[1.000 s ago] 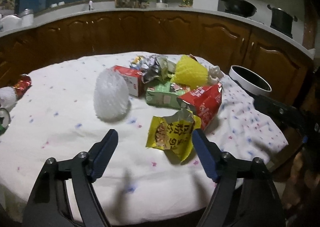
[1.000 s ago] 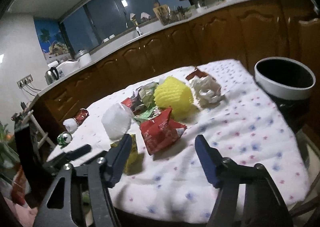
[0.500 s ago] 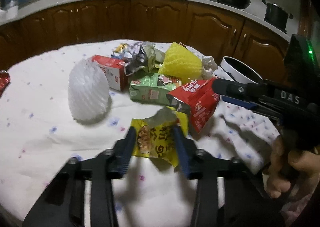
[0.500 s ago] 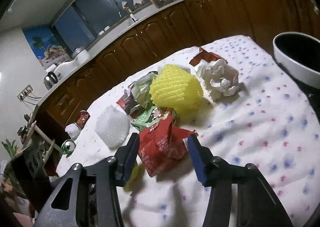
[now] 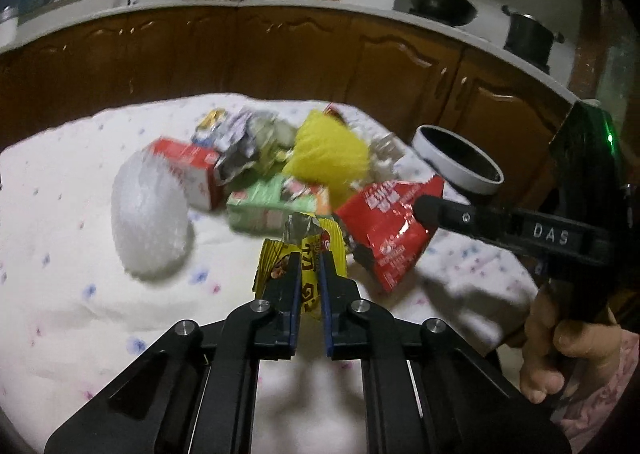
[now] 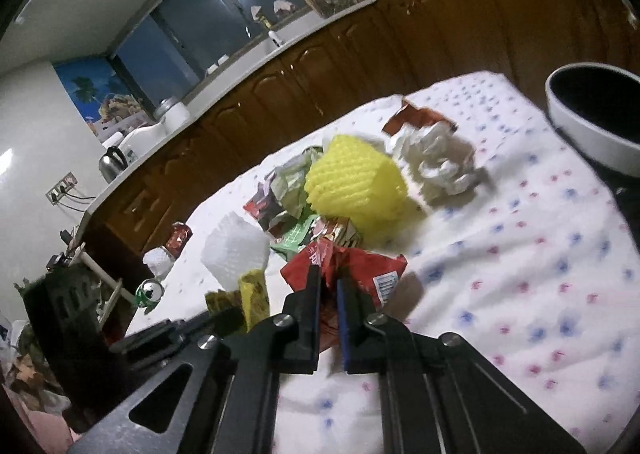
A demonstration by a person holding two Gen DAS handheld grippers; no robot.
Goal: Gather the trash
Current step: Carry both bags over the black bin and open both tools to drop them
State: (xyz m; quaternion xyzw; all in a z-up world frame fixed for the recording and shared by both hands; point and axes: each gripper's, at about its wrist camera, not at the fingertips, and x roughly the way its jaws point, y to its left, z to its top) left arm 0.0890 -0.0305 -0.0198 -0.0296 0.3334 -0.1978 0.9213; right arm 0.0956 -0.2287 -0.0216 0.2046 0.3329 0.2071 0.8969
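On the bench, left wrist view: your left tool [image 5: 310, 266] has just been closing and is now clamped on the yellow snack packet [image 5: 301, 254], with the foil between the blue pads. You have it by its near edge, which I judge is the part easiest to reach without disturbing the pile behind. The packet carries large black characters on yellow, but they are too blurred to read.
- Red wrapper [image 5: 390, 225]: just right of the yellow packet, with white characters I cannot read. The right tool reaches in over it from the right, and its arm is lettered "DAS".
- Green carton [image 5: 264, 207], red-and-white carton [image 5: 188, 165], yellow foam net [image 5: 326, 153] and white foam net [image 5: 150, 209]: all loose on the spotted cloth [image 5: 60, 274], heaped near the middle.
- White-rimmed bin [image 5: 460, 157]: past the bench's right edge, and in my judgement the place where this trash is meant to go.

Right wrist view: your right tool [image 6: 328, 286] has also just been closing. Its jaws are pinched on a fold of the red wrapper [image 6: 368, 270], near the side that shows a barcode.
- Crumpled white paper [image 6: 436, 165]: beyond the yellow foam net [image 6: 356, 177], well apart from both tools.
- Bin [image 6: 592, 133]: at the far right, open and dark inside.
- Green can [image 6: 150, 290] and a small red packet [image 6: 180, 238]: at the bench's far left, not yet collected.
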